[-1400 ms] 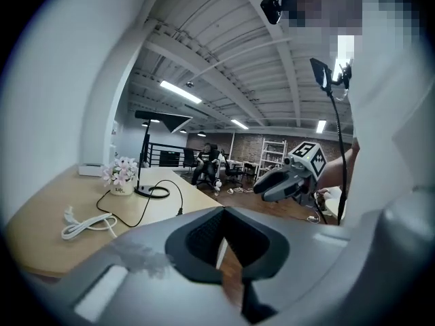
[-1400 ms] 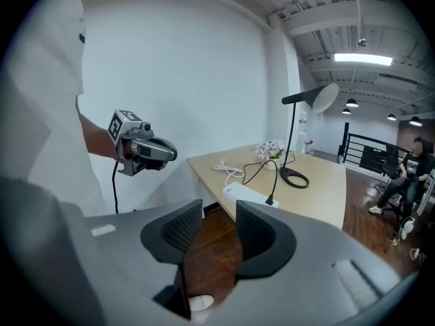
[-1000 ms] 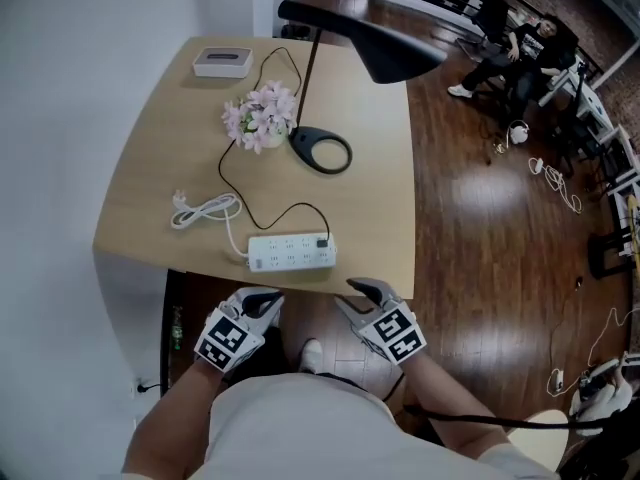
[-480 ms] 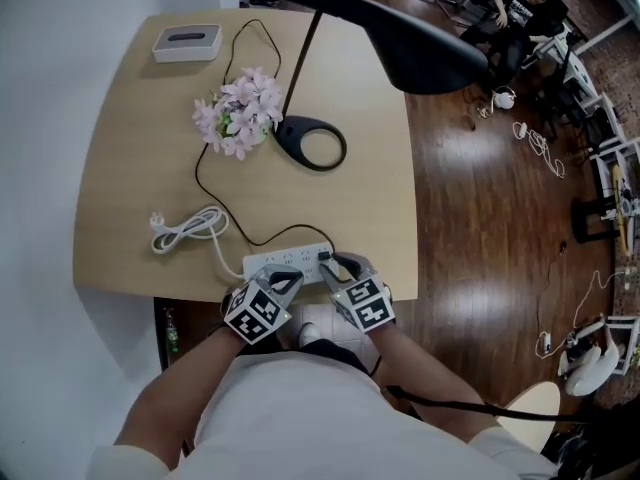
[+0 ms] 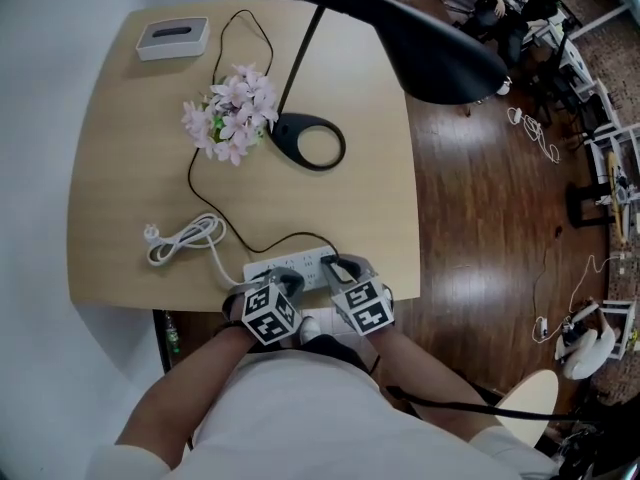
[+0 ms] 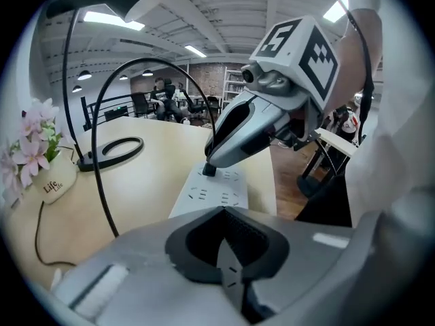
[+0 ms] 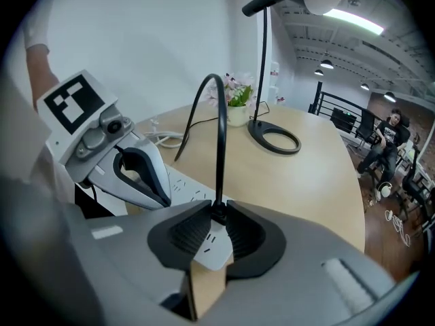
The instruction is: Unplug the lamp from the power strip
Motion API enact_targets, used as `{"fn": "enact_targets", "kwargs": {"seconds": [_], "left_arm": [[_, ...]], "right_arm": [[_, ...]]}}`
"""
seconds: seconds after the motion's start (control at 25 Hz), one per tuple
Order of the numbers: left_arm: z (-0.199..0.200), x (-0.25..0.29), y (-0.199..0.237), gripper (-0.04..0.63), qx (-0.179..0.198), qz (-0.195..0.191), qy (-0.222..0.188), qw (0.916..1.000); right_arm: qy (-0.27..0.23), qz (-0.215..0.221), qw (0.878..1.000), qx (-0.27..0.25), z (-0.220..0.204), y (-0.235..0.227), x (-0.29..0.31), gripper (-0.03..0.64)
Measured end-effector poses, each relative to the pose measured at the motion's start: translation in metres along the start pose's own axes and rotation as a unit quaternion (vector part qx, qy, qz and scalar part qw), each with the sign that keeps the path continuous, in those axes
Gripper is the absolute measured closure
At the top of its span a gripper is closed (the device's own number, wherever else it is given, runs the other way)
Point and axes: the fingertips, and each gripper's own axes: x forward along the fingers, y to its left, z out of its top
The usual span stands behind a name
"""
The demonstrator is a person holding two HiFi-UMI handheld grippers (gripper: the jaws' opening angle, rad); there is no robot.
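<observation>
The white power strip (image 5: 290,266) lies near the table's front edge. The lamp's black plug (image 7: 218,215) sits in its right end, and the cord rises from the plug in a loop. My right gripper (image 5: 334,267) is shut on that plug, one jaw on each side (image 7: 218,217). My left gripper (image 5: 287,284) is shut with nothing in it, its tips down on the strip's left part (image 7: 163,200). In the left gripper view the right gripper (image 6: 212,166) holds the plug (image 6: 210,171) on the strip (image 6: 219,194). The black lamp base (image 5: 308,143) stands mid-table.
A pot of pink flowers (image 5: 225,114) stands left of the lamp base. A white box (image 5: 173,36) sits at the far left corner. The strip's own white cord (image 5: 185,238) lies coiled to its left. The lamp head (image 5: 420,38) hangs over the table's right edge (image 5: 412,198).
Both grippers came forward from below the table's front edge onto the power strip. The right one now grips the plug and the left one rests on the strip.
</observation>
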Motion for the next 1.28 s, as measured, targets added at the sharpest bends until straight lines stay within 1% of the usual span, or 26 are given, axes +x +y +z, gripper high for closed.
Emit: {"fn": "enact_targets", "kwargs": {"seconds": [0.12, 0.28, 0.36, 0.52, 0.64, 0.8, 0.92, 1.0, 1.2, 1.28], "left_arm": [[0.0, 0.002, 0.0, 0.595, -0.012, -0.012, 0.013, 0.9998], [-0.001, 0.004, 0.001, 0.595, -0.012, -0.012, 0.016, 0.9997], [-0.002, 0.004, 0.0, 0.595, -0.017, -0.016, 0.017, 0.9996], [0.0, 0.003, 0.001, 0.595, -0.027, -0.028, 0.015, 0.9991], [0.004, -0.002, 0.005, 0.595, -0.035, -0.027, -0.009, 0.999], [0.018, -0.022, 0.015, 0.594, -0.048, -0.015, -0.062, 0.9968], [0.031, -0.045, 0.025, 0.594, -0.057, 0.001, -0.105, 0.9928], [0.037, -0.061, 0.028, 0.594, -0.066, 0.011, -0.125, 0.9899], [0.044, -0.092, 0.028, 0.594, -0.09, 0.043, -0.162, 0.9817], [0.048, -0.101, 0.03, 0.594, -0.09, 0.057, -0.172, 0.9793]], "right_arm": [[-0.004, -0.005, 1.0, 0.006, 0.001, -0.001, -0.002, 0.546], [-0.041, -0.014, 0.999, -0.008, 0.032, -0.006, -0.013, 0.546], [-0.038, -0.012, 0.999, -0.007, 0.04, -0.011, -0.009, 0.546], [-0.014, -0.011, 1.0, 0.001, 0.036, -0.03, 0.013, 0.545], [0.002, -0.013, 1.0, 0.007, 0.028, -0.044, 0.03, 0.545], [0.009, -0.018, 1.0, 0.024, 0.024, -0.057, 0.042, 0.543], [0.008, -0.02, 0.999, 0.032, 0.023, -0.062, 0.047, 0.543], [0.004, -0.02, 0.999, 0.036, 0.024, -0.063, 0.046, 0.54], [-0.017, -0.017, 0.999, 0.045, 0.03, -0.063, 0.035, 0.526], [-0.026, -0.019, 0.998, 0.048, 0.032, -0.063, 0.03, 0.525]]}}
